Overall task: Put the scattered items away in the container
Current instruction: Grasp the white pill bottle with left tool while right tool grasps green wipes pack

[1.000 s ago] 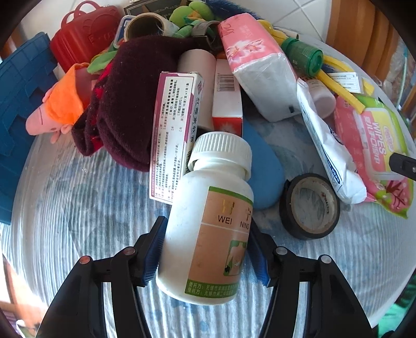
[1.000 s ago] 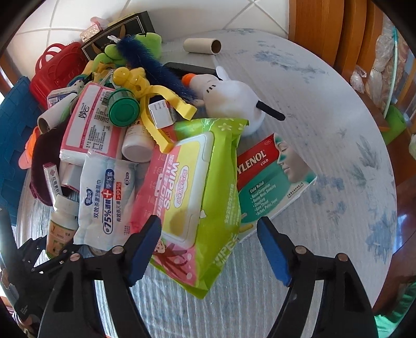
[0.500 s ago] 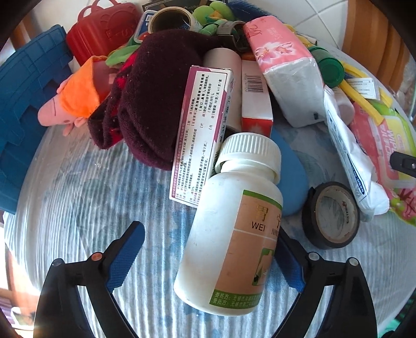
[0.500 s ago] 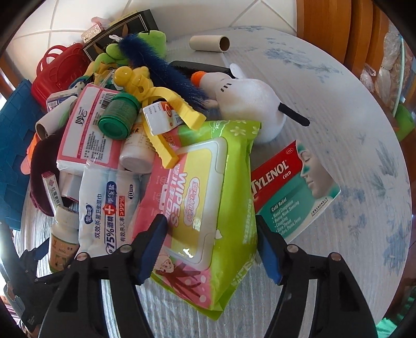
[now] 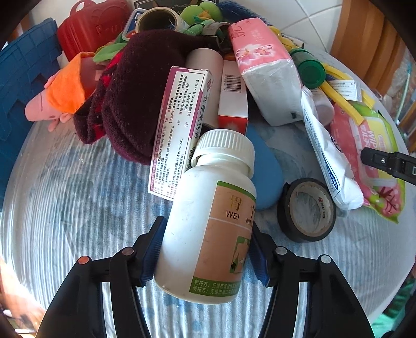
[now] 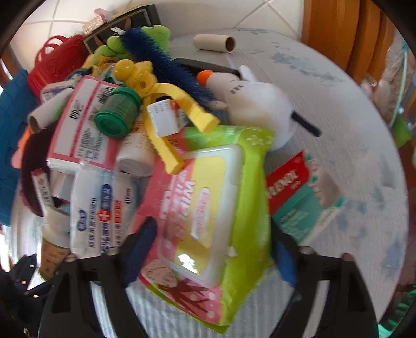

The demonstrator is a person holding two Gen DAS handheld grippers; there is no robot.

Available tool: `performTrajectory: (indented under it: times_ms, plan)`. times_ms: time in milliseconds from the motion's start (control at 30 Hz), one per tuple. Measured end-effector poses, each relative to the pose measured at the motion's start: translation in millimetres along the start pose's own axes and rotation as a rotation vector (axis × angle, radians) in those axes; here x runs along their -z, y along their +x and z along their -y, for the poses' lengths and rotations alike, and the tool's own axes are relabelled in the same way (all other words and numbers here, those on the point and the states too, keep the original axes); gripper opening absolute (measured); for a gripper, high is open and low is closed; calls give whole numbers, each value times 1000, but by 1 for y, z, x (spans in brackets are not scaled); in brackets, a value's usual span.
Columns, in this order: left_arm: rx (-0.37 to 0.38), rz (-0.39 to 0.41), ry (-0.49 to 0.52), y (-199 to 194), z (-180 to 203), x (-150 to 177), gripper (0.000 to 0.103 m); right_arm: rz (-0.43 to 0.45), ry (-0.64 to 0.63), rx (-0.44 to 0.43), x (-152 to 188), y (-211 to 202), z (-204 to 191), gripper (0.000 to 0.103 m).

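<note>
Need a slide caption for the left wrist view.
Left gripper closing on a white pill bottle beside black tape roll.

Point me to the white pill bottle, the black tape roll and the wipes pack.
white pill bottle (image 5: 208, 228), left wrist view, on its label front.
black tape roll (image 5: 306, 210), left wrist view, on the inner cardboard ring.
wipes pack (image 6: 221, 197), right wrist view, on its yellow flip lid.

Quick count of the pile: two tape rolls, a black one (image 5: 306, 210) near right and a tan one (image 5: 158, 19) far back. Two cardboard tubes, one (image 6: 214, 43) far out alone, one (image 6: 49, 113) in the left heap. Two wipes packs, green (image 6: 215, 208) and white (image 6: 100, 205). One white pill bottle (image 5: 208, 215), one green-capped bottle (image 6: 118, 117), three soft toys: pink (image 5: 56, 96), green (image 6: 135, 39), white (image 6: 257, 104).
</note>
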State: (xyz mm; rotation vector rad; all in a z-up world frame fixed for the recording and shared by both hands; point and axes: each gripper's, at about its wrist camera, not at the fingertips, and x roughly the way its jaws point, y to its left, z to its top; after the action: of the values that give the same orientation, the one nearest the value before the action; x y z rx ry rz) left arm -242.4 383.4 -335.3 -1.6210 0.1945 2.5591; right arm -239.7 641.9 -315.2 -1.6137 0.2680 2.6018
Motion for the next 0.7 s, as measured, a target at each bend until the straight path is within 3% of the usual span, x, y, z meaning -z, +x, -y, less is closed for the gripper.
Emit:
performTrajectory:
  times_ms: [67,167,267,400,467,500,700]
  plan:
    - [5,12,7,-5,0,-2,57,24,38,-49,4,-10,1,49]
    - [19,44,8,-16,1,-8,54,56,32,-76,9,-28,-3,35]
    - [29,71,12,-23,7,-20,52,38,15,-111,11,-34,-8,31]
    - [34,88,22,-28,31,-23,52,28,-10,-152,13,-35,-12,34]
    - [27,88,25,-35,46,-22,52,-18,32,-162,15,-20,-3,47]
    - [27,87,28,-33,45,-21,52,-40,66,-181,17,-13,3,50]
    - [2,45,20,-23,49,-9,52,-68,162,-338,18,9,18,51]
